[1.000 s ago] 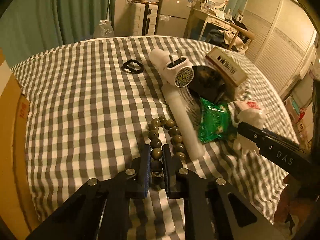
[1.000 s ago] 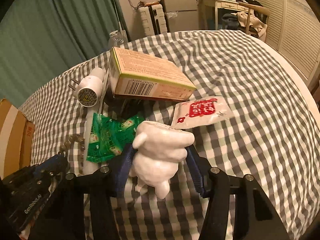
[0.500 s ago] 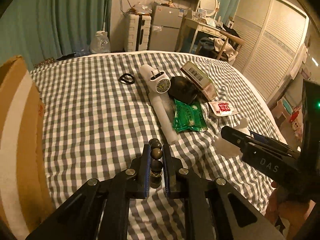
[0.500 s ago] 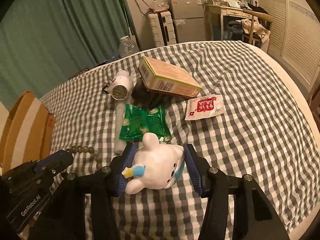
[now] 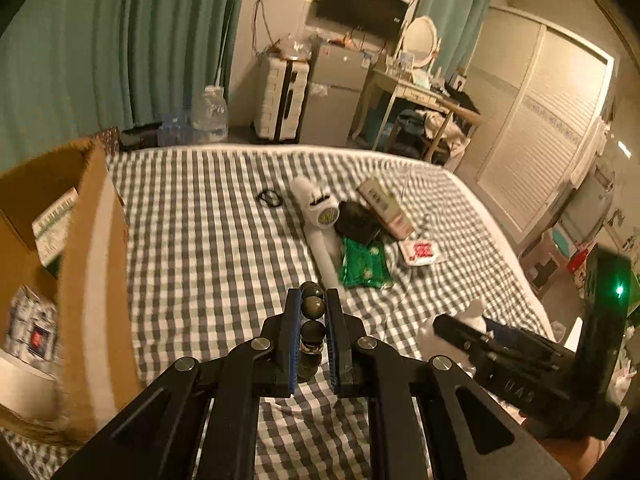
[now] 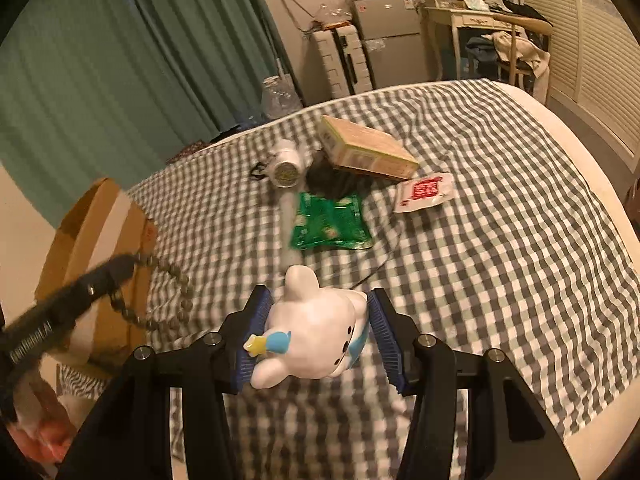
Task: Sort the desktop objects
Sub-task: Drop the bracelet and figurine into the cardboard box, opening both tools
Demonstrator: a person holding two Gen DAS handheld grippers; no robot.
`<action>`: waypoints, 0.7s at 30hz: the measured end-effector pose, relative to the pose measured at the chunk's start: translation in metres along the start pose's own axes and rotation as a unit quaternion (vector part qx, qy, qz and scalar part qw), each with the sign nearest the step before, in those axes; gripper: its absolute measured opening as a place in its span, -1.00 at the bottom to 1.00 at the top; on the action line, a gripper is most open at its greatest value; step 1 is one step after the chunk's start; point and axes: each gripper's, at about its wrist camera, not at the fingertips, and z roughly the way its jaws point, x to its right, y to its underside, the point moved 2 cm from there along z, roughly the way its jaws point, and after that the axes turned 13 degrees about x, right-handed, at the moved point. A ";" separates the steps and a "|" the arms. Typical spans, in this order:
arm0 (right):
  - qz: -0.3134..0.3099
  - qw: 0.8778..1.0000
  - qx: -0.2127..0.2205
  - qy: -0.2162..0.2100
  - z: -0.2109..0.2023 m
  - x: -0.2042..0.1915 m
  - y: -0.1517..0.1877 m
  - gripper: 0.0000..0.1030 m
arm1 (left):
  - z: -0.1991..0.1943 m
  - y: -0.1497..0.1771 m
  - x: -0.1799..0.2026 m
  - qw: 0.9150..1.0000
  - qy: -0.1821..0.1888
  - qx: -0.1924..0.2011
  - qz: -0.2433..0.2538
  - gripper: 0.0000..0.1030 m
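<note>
My left gripper (image 5: 313,312) is shut on a string of dark beads (image 5: 313,322) and holds it above the checked cloth; in the right wrist view the beads (image 6: 176,300) hang in a loop from it. My right gripper (image 6: 320,320) is shut on a white toy figure (image 6: 316,340) with a blue and yellow bow, lifted off the cloth. The figure (image 5: 448,326) also shows at the right in the left wrist view. An open cardboard box (image 5: 80,280) stands at the left.
On the checked cloth (image 6: 500,260) lie a green packet (image 6: 330,222), a white and red sachet (image 6: 424,192), a cardboard carton (image 6: 368,148), a white hair dryer (image 6: 286,164), a dark object (image 5: 358,222), a white comb (image 5: 326,254) and a black ring (image 5: 270,199).
Both grippers have risen and pulled back from the pile, carrying the beads and the toy figure. The cardboard box has come into view at the left.
</note>
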 end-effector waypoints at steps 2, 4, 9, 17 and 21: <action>-0.001 1.000 0.003 -0.009 -0.010 -0.010 -0.002 -0.02 | -0.013 -0.008 -0.002 1.000 0.002 0.009 0.001 -0.78; 0.001 1.000 0.007 -0.026 -0.019 -0.022 -0.004 -0.02 | -0.027 -0.019 -0.008 1.000 0.003 0.022 -0.005 -0.78; -0.031 0.998 0.017 -0.053 -0.036 -0.068 -0.014 -0.02 | -0.058 -0.047 -0.033 0.999 -0.002 0.049 -0.018 -0.78; -0.077 0.983 0.029 -0.167 -0.040 -0.175 -0.035 -0.02 | -0.095 -0.085 -0.101 0.998 -0.044 0.048 -0.021 -0.78; -0.111 0.974 0.012 -0.197 -0.023 -0.226 -0.028 -0.02 | -0.104 -0.089 -0.150 0.994 -0.089 0.049 -0.037 -0.78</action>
